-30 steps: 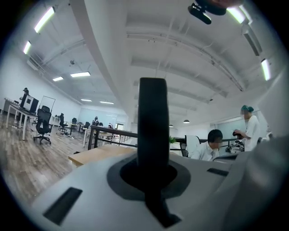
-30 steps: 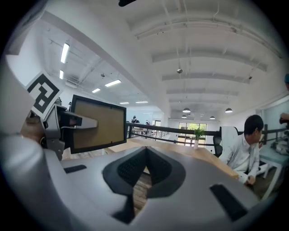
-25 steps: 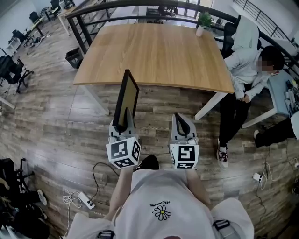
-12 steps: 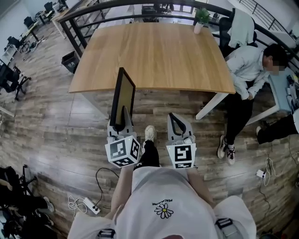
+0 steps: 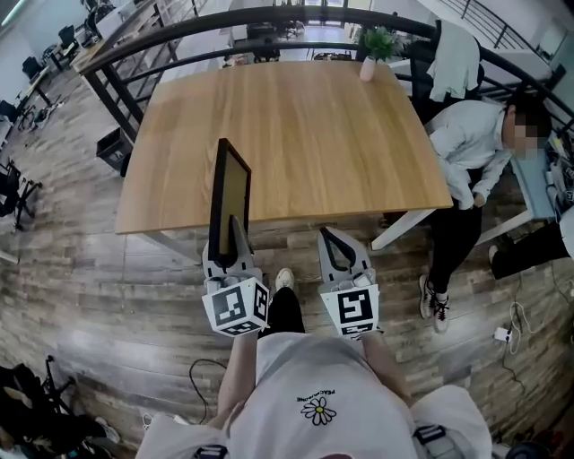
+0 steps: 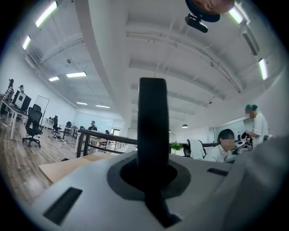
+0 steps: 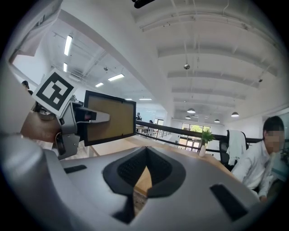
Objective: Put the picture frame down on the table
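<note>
The only print in sight is a daisy emblem (image 5: 315,410) on the person's white shirt, with a small arc of letters above it too small to read, and the black-and-white square markers on the cube of each gripper. The left gripper (image 5: 231,244) is pinching the lower edge of the picture frame (image 5: 229,190), a dark-rimmed frame with a tan panel. It stands upright and edge-on to the head view at the near left edge of the bench (image 5: 314,125); in the right gripper view it sits above the bench top, not lying on it. The right gripper (image 5: 339,246) is just beside the left one, its jaws pressed together at the tips with nothing between them. The bench is a large light-wood top on white legs. A small potted plant (image 5: 375,43) in a white pot stands at its far right corner. A seated person (image 5: 466,143) in a pale top is at the right side, near a chair draped with a white garment (image 5: 453,56). A dark metal railing (image 5: 269,16) curves behind the bench. The floor (image 5: 81,278) is grey-brown wood plank, and the ceiling is white with strip lights.
</note>
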`<state>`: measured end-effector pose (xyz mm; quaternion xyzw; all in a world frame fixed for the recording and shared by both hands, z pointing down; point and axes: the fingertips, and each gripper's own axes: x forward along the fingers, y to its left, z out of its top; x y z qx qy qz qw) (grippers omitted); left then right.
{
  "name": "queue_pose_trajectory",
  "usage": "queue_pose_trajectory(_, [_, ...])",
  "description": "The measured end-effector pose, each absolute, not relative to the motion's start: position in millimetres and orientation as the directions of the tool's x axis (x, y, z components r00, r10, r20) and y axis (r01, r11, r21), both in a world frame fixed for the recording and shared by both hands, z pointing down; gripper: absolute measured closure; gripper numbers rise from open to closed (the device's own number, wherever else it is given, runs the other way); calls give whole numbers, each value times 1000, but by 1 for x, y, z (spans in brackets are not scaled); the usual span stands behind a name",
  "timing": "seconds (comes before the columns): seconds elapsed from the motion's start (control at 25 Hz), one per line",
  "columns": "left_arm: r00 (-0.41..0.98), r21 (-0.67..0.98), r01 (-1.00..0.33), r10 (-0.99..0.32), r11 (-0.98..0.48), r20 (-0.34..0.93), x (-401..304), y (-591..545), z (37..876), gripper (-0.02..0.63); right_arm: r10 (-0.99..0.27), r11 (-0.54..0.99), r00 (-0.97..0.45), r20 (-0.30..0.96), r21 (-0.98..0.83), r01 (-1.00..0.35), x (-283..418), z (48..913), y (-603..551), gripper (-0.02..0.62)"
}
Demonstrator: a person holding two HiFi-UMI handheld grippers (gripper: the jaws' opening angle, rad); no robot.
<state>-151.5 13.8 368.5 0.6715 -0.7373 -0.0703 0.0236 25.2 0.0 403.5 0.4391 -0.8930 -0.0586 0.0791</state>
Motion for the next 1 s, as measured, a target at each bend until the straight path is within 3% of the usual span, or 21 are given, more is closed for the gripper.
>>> queue_pose_trajectory(0.44, [-61,114,-992,-995,51,-83,-207,-141,342,583,-834,552,-541,108,179,-815,-19,380,-162,594])
queue_pose_trajectory(1.0, [-102,66,-993,-995,100,-24,-228,-222,338,583,-864,504,-499,71,149,-851,-22,365,-264,594])
